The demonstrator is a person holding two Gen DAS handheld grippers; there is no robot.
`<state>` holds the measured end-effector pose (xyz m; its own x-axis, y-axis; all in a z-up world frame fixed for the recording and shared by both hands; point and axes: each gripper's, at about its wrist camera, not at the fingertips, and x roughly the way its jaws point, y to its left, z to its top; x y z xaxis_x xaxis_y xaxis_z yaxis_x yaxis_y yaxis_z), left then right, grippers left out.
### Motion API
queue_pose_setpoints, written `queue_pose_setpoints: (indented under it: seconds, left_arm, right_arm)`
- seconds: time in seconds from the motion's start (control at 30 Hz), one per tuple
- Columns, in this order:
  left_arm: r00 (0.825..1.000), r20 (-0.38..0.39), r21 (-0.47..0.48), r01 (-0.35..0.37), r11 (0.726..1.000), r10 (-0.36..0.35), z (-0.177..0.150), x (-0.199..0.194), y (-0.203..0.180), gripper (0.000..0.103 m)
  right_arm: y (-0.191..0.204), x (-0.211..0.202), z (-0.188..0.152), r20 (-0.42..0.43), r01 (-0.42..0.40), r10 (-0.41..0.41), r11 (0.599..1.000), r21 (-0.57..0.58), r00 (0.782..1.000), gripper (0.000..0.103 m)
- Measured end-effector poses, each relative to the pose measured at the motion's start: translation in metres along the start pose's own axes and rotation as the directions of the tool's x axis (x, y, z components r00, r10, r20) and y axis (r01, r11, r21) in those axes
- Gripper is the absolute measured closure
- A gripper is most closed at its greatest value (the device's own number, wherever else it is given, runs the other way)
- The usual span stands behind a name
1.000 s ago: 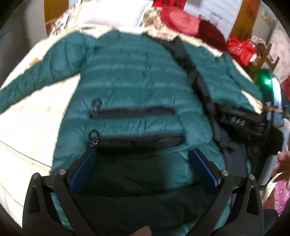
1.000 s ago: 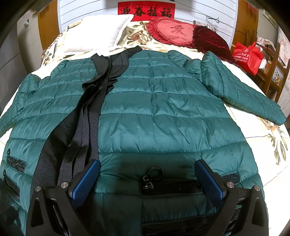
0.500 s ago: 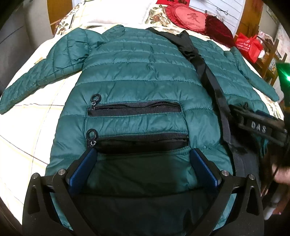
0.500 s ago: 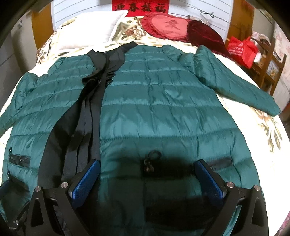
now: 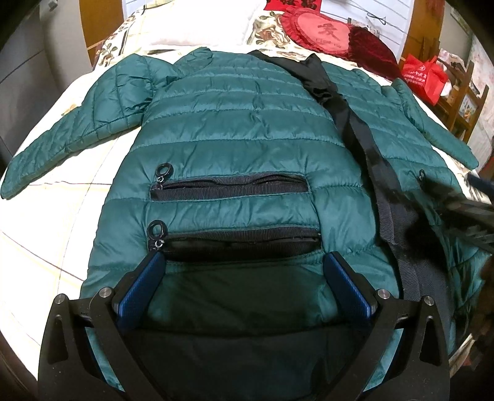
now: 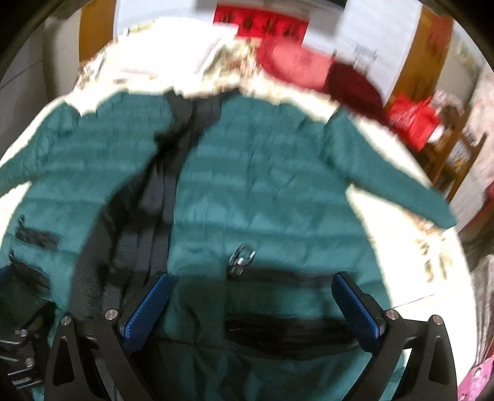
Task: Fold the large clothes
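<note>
A green quilted puffer jacket (image 5: 240, 123) lies spread flat on the bed, front up, sleeves out to both sides. It has a black centre placket (image 5: 355, 123) and black zip pockets (image 5: 228, 188). My left gripper (image 5: 244, 259) is open and empty, just above the hem below the lower left pocket. In the blurred right wrist view the jacket (image 6: 262, 191) fills the middle. My right gripper (image 6: 251, 279) is open and empty over the right pocket area near the hem.
The bed has a cream floral cover (image 5: 46, 216). A white pillow (image 5: 197, 21) and red cushions (image 5: 327, 31) lie at the head. A red bag (image 5: 424, 77) and wooden furniture stand at the right. The right gripper's body (image 5: 472, 197) shows at the right edge.
Both grippers have drawn back and risen over the hem, so more of the jacket shows. The right wrist view is now motion-blurred. Both jaws stay open.
</note>
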<state>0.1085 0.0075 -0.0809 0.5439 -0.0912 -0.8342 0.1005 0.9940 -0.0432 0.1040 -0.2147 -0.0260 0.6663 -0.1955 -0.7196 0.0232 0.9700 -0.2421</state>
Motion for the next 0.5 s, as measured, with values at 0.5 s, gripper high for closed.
queue_pose_setpoints:
  seconds: [0.5]
  left_arm:
    - [1.0, 0.028, -0.01, 0.0, 1.0, 0.0, -0.003, -0.001, -0.001, 0.0]
  right_arm:
    - [-0.013, -0.102, -0.018, 0.322, -0.129, 0.086, 0.985, 0.114, 0.943, 0.0]
